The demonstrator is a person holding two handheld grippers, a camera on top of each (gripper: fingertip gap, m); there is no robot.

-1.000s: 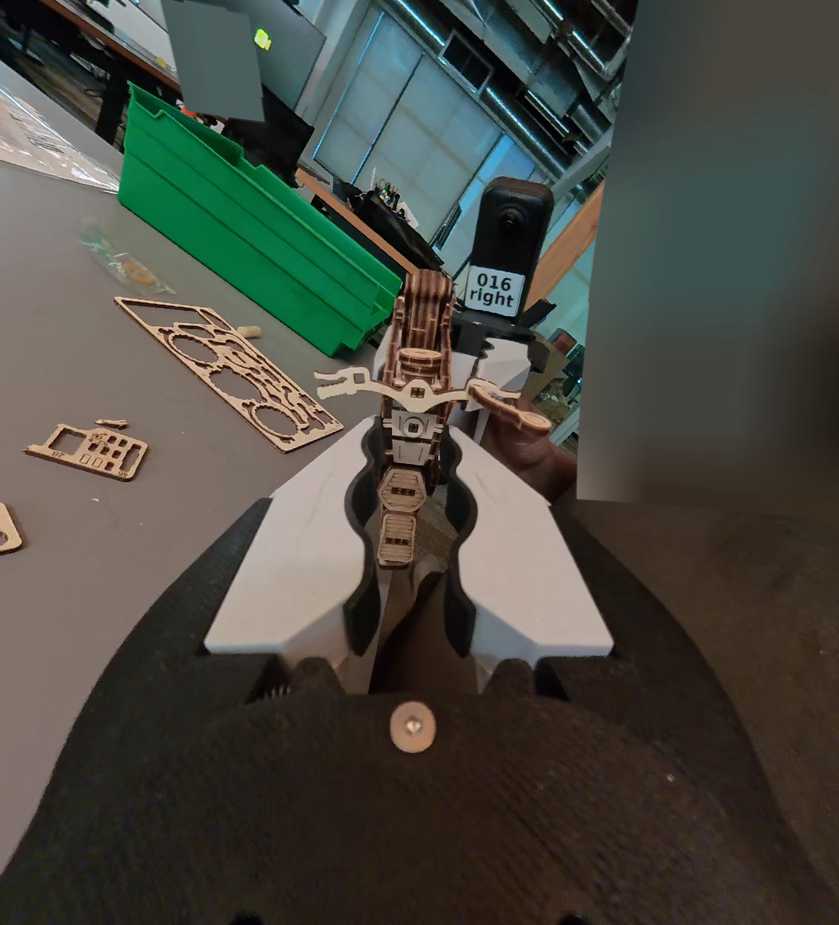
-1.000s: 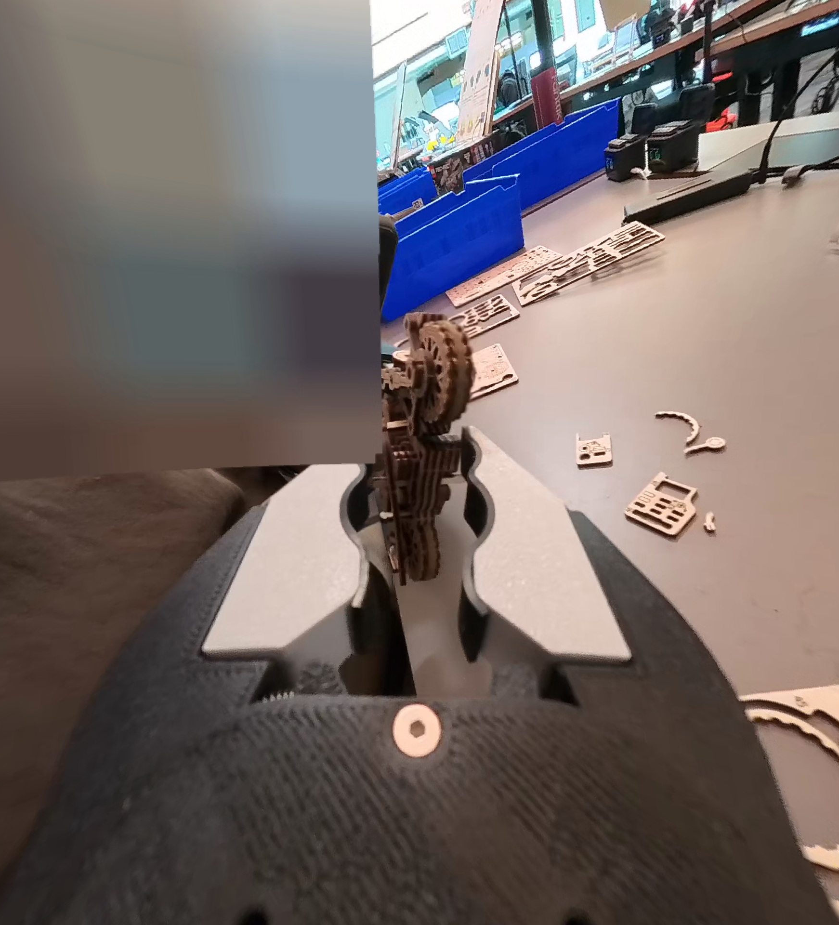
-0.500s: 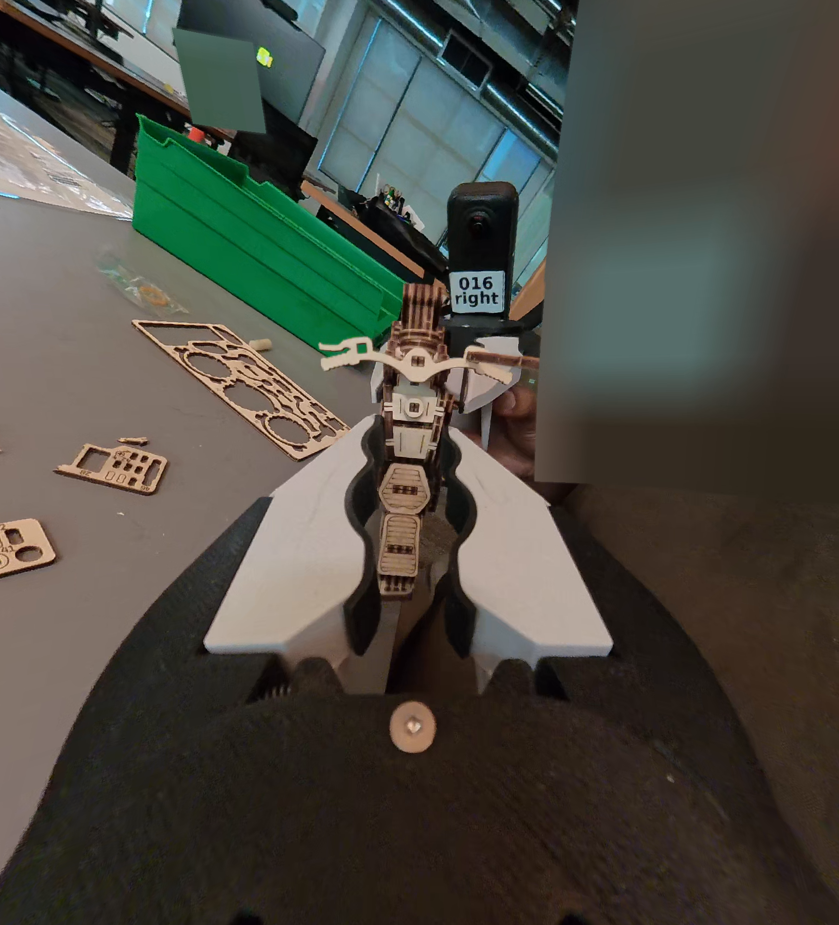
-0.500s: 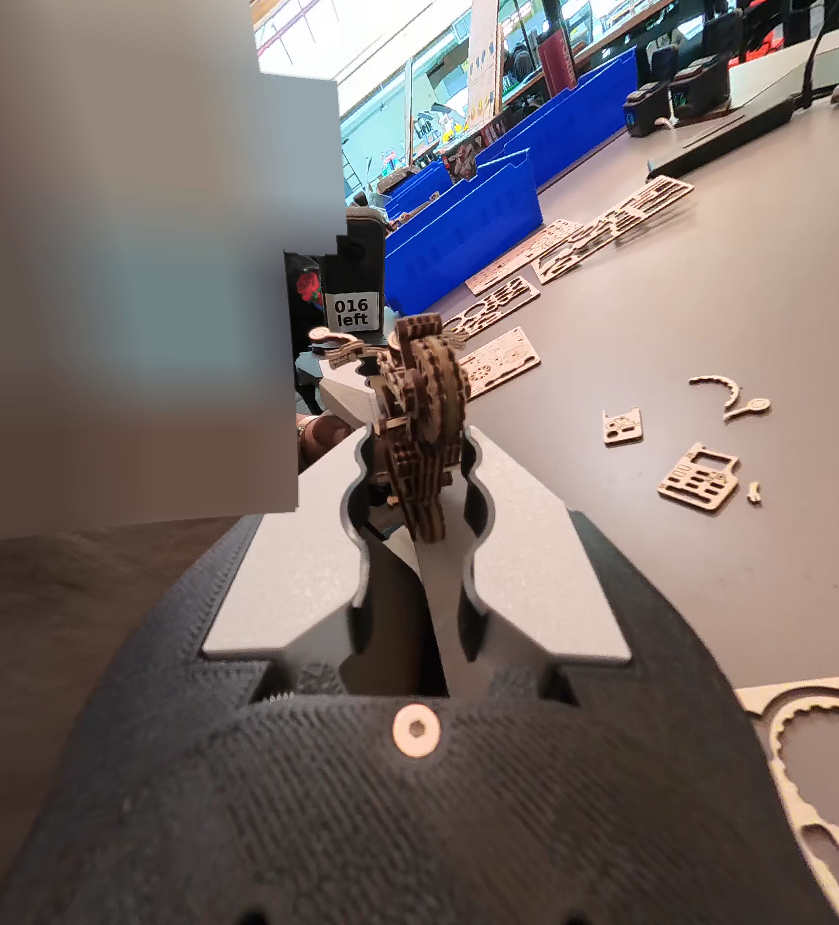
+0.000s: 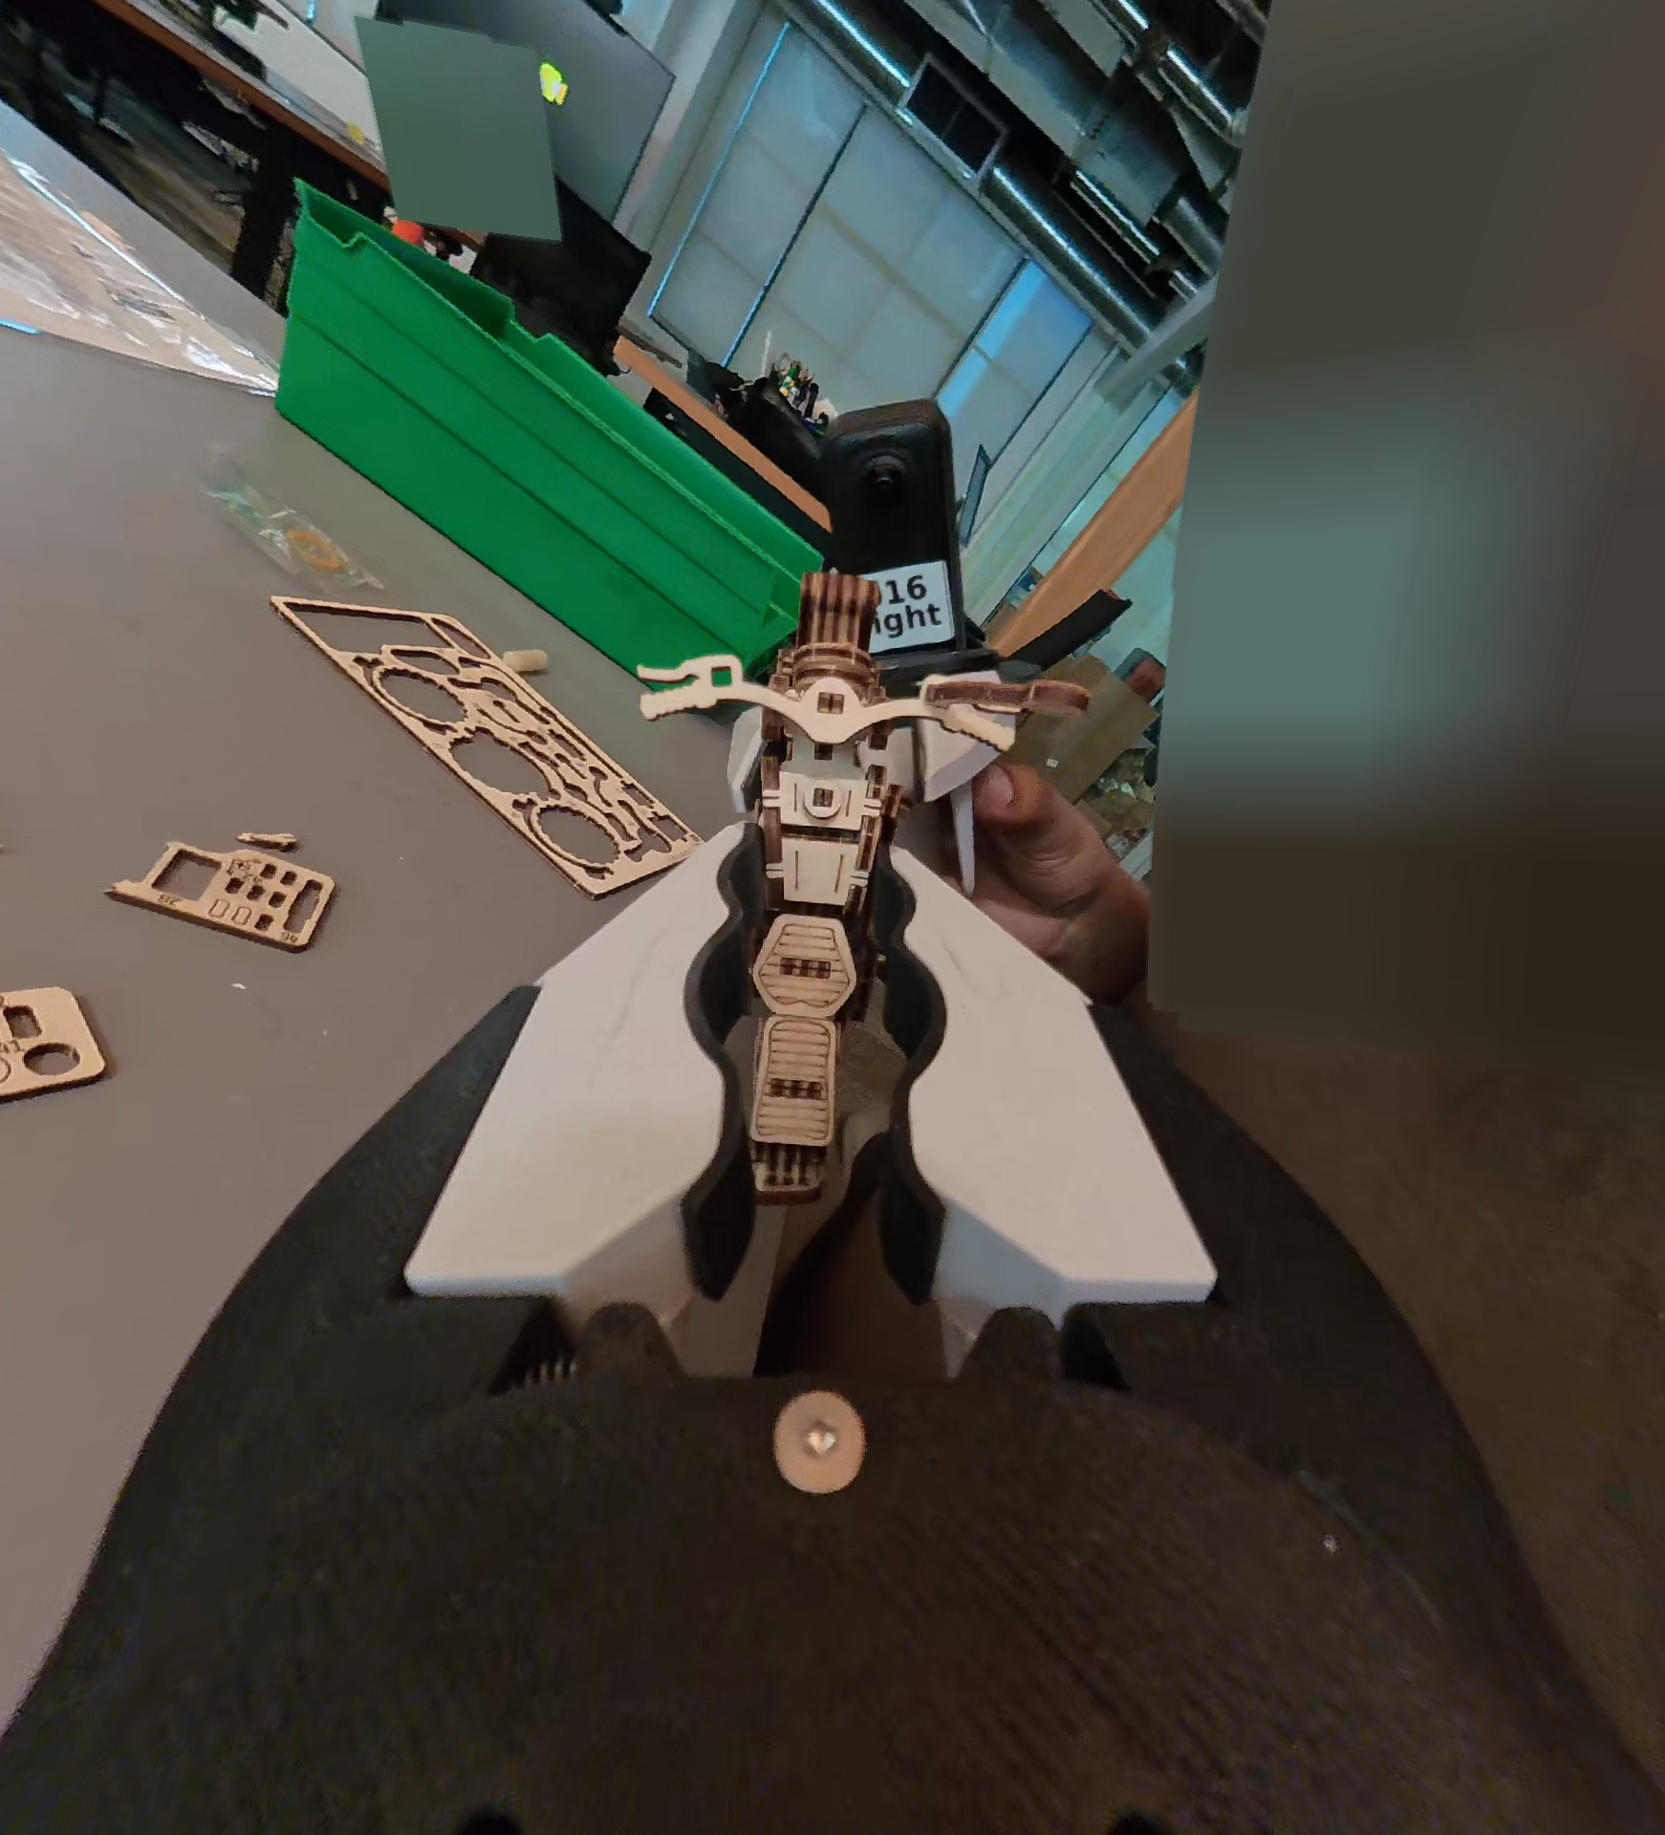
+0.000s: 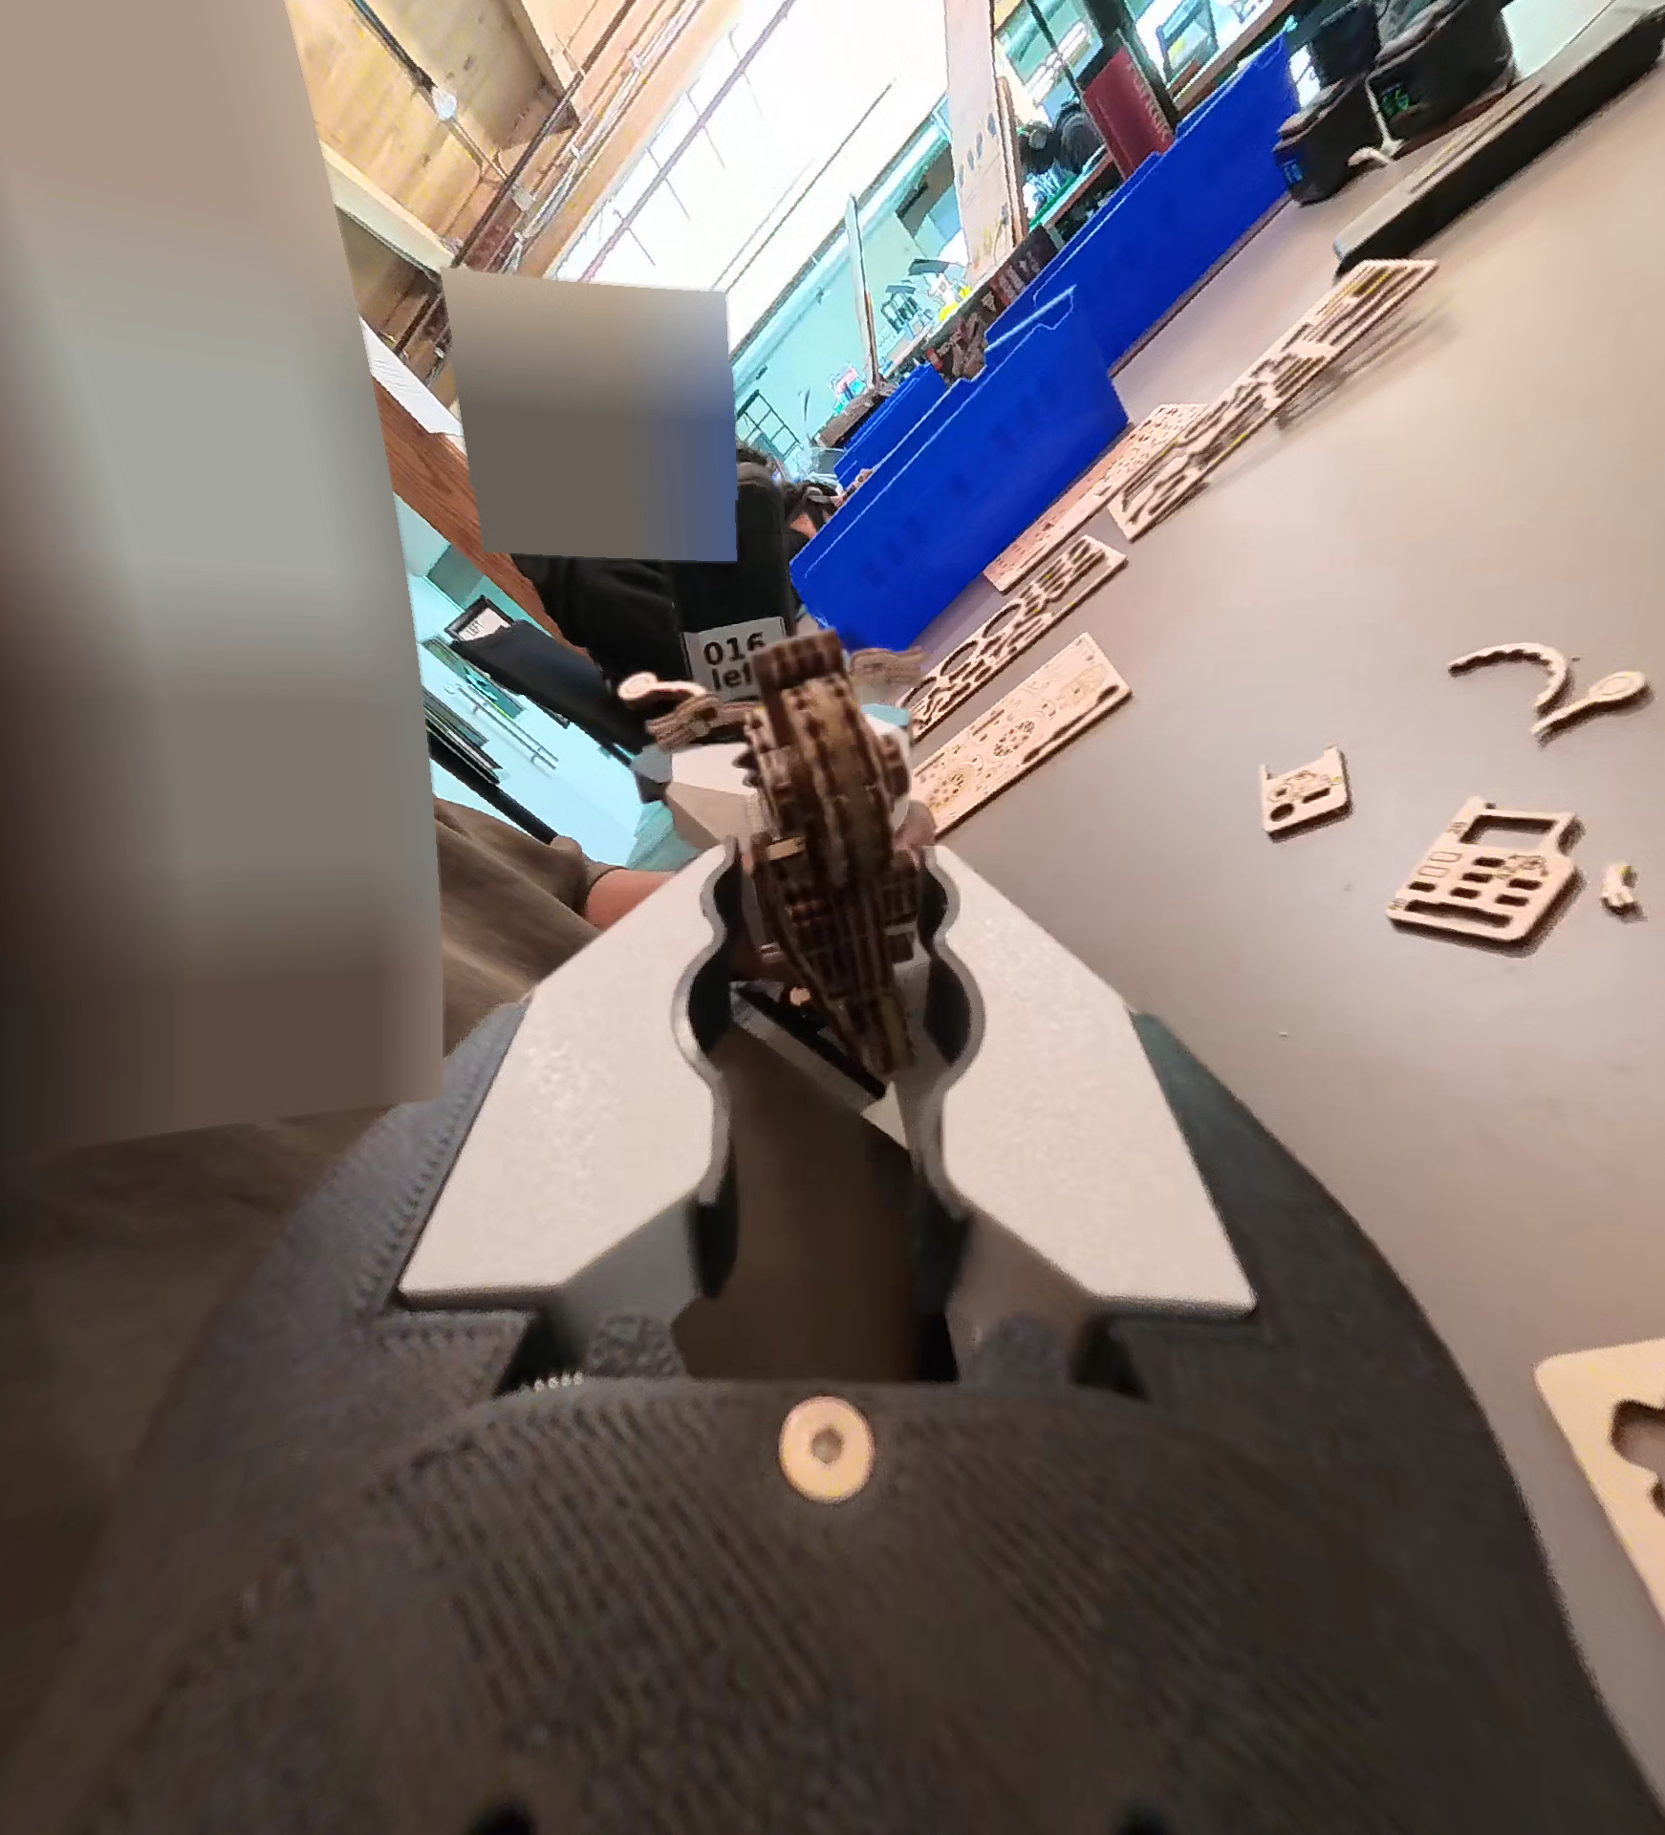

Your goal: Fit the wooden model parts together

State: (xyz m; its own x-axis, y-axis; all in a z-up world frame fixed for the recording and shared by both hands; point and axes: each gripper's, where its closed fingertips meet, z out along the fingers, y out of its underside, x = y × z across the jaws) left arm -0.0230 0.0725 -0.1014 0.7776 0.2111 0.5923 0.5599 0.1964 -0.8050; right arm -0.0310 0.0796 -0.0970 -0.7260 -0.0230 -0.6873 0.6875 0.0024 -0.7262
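Observation:
A wooden motorcycle model (image 5: 819,715) with pale handlebars is held in the air between both grippers, above the grey table (image 5: 114,695). My left gripper (image 5: 814,874) is shut on its seat and rear body. In the right wrist view my right gripper (image 6: 829,874) is shut on the dark front wheel end of the model (image 6: 824,794). The right gripper's pale fingers (image 5: 948,755) show behind the handlebars, facing my left gripper. A pale finger of the left gripper (image 6: 709,775) shows behind the wheel.
A green bin (image 5: 511,467) stands at the back left, with a cut-out wooden sheet (image 5: 491,735) and small wooden pieces (image 5: 233,894) before it. Blue bins (image 6: 987,467), more wooden sheets (image 6: 1017,735) and loose pieces (image 6: 1484,884) lie on the right. A person's hand (image 5: 1047,874) holds the right gripper. My left and right fingertips are right by each other.
Both grippers stay shut on the model. The right gripper has tilted upward and moved closer along the front wheel; the model sits a little more upright in the left view.

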